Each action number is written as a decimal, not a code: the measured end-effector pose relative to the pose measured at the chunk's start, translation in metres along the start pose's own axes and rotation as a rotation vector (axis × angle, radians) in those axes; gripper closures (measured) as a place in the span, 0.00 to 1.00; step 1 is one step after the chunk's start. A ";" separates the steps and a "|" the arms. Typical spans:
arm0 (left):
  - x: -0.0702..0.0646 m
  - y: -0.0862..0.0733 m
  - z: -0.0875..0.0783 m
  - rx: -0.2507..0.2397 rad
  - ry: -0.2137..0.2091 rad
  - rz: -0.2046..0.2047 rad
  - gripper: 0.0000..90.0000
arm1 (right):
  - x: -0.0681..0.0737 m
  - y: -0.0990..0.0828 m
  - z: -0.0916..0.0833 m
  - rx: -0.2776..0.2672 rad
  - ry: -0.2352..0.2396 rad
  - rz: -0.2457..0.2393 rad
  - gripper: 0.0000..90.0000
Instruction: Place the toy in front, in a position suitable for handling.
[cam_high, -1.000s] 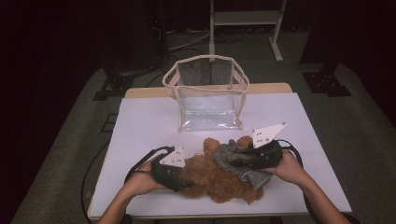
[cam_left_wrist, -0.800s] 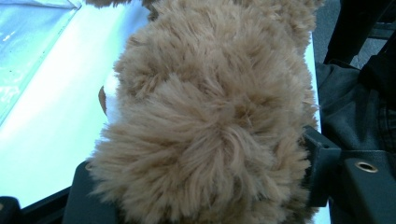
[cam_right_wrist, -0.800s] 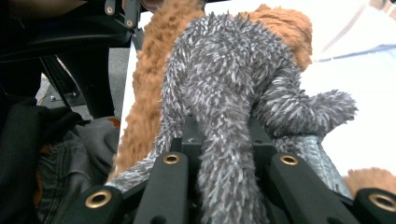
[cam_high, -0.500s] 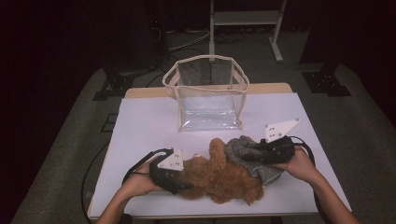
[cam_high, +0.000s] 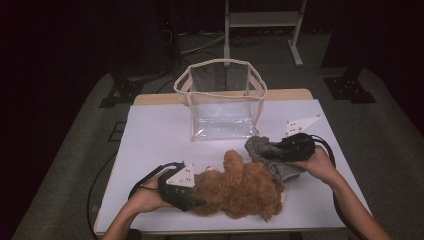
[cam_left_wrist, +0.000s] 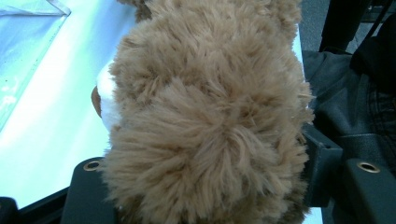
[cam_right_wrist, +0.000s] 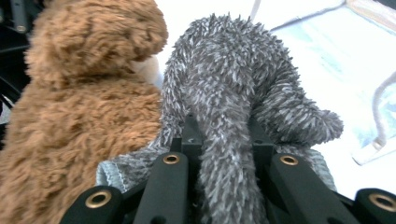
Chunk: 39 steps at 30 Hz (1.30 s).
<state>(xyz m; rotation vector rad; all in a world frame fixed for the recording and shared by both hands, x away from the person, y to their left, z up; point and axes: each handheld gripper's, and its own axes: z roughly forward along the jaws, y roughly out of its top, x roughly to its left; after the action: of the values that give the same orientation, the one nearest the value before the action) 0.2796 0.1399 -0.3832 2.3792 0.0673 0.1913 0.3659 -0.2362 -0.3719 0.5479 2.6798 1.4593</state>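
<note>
Nearest the person, at the table's front edge, a brown teddy bear (cam_high: 240, 189) lies on its side on the white tabletop (cam_high: 155, 130). At its left end, the left gripper (cam_high: 192, 199) has its black jaws closed around the bear's fur; its own view shows a jaw on each side of the fluffy brown plush (cam_left_wrist: 205, 121). A hand (cam_high: 145, 197) holds that gripper from below.

Just beyond the bear's right end, the right gripper (cam_high: 265, 149) pinches a grey fuzzy garment (cam_high: 280, 165) (its shape is unclear, perhaps a small knitted piece). In the right gripper view a strand of the grey fabric (cam_right_wrist: 224, 121) sits tight between the jaws, touching the brown bear (cam_right_wrist: 84, 116) on one side.

Farther back, mid-table, stands an open clear plastic bag (cam_high: 222, 102) with cream trim, upright and apart from both toys.
</note>
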 end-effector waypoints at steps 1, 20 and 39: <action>0.000 0.000 0.000 0.002 0.002 0.002 0.37 | 0.003 0.000 -0.001 -0.006 0.002 -0.009 0.83; 0.001 0.011 0.009 0.010 -0.006 0.000 0.36 | 0.058 0.034 0.015 -0.036 0.121 -0.160 0.83; 0.007 0.016 0.014 0.010 -0.014 -0.028 0.34 | 0.064 0.024 0.013 0.000 0.115 -0.171 0.83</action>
<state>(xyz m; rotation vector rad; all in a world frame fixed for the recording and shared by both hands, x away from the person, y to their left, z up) 0.2888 0.1199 -0.3812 2.3879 0.0953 0.1609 0.3154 -0.1928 -0.3514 0.2338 2.7323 1.4874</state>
